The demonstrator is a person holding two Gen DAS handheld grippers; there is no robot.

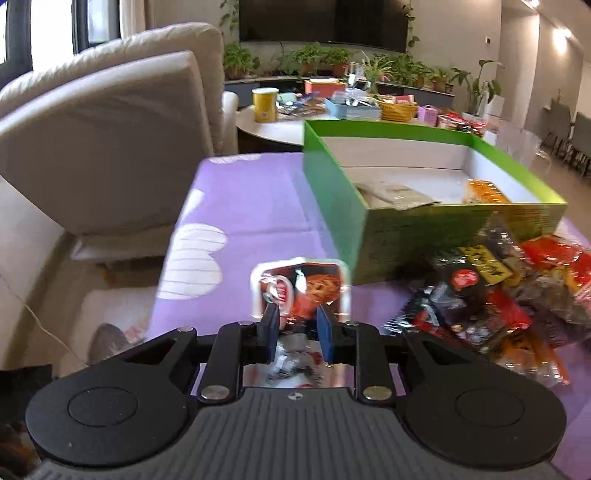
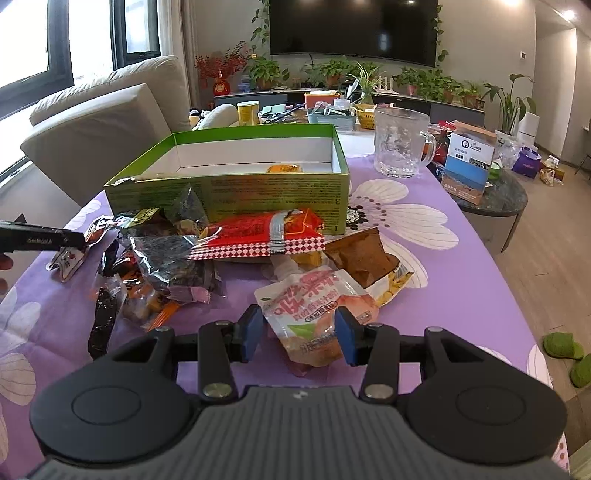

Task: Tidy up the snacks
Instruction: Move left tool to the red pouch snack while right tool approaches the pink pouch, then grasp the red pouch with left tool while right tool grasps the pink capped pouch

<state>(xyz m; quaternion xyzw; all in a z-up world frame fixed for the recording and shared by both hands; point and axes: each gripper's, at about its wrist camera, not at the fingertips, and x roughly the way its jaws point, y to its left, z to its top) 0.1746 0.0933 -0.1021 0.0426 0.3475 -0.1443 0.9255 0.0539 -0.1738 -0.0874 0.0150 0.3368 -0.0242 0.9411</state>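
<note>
Now my left gripper [image 1: 297, 315] jaws grip a small red snack packet [image 1: 299, 288] near the table's left edge; I'd lift clear over the green box [image 1: 332, 192] wall. Right gripper [image 2: 300, 332] jaws released.

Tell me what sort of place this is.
Most likely a home living room: a beige sofa beside the table, a large wall-mounted television above a row of potted plants, and a purple flowered tablecloth strewn with snack packets.
</note>
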